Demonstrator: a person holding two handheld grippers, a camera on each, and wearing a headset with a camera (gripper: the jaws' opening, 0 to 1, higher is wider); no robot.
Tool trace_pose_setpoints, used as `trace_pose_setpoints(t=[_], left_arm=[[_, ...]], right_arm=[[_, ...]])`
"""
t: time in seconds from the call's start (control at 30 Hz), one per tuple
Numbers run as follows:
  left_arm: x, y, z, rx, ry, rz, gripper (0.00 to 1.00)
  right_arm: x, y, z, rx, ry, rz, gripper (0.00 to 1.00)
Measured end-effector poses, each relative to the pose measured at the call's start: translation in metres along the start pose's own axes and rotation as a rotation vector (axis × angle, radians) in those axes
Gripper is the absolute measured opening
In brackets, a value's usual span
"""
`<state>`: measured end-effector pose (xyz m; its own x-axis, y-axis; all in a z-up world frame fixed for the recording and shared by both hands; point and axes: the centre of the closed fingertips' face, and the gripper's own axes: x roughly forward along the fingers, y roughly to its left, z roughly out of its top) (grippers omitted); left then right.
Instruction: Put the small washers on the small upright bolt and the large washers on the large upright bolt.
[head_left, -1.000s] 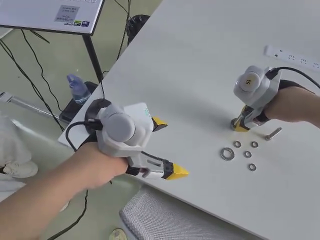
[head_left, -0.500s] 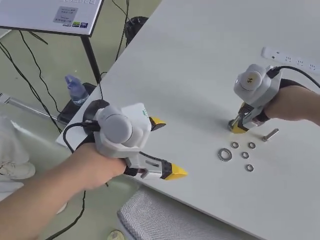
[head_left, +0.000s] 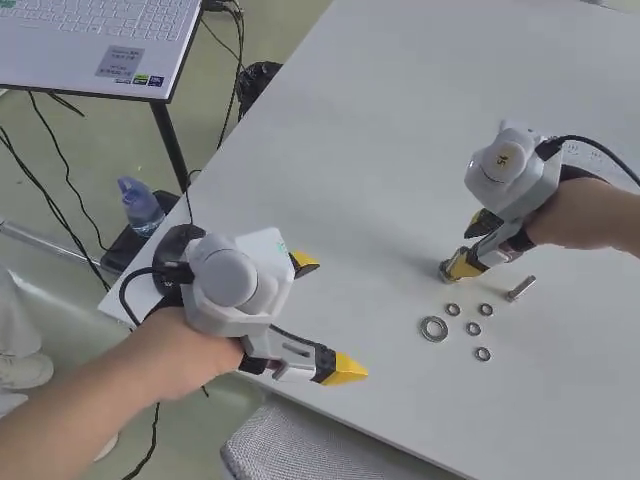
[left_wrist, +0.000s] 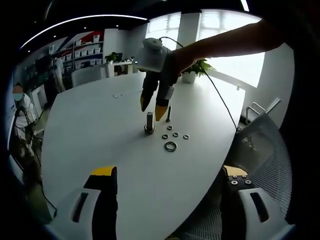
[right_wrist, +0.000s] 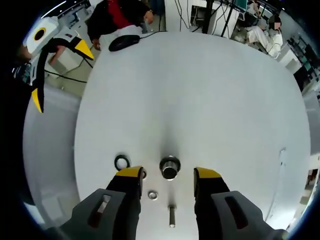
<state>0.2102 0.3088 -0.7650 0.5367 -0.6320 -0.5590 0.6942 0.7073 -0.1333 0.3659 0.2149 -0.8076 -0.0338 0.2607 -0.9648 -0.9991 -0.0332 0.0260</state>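
The left tongs (head_left: 325, 317) hang wide open at the desk's (head_left: 400, 120) near edge, and there's plenty of bare top stretching away beyond the hardware. The right tongs (left_wrist: 152, 109) are spread too, gripping nothing, a tip on either side of the large bolt (right_wrist: 170, 168), which stands upright with its long axis vertical, just beyond the washers. Count them: one large washer (head_left: 433, 328) and four small washers (head_left: 473, 328), all flat and clustered near the bolt, while the small bolt (head_left: 520, 289) lies on its side just beside them.
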Motion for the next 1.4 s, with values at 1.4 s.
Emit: trace_pose_setpoints(t=[1.4], left_arm=[[-0.007, -0.002, 0.002, -0.013, -0.017, 0.057, 0.96]], right_arm=[[-0.023, 0.081, -0.008, -0.042, -0.032, 0.045, 0.39]])
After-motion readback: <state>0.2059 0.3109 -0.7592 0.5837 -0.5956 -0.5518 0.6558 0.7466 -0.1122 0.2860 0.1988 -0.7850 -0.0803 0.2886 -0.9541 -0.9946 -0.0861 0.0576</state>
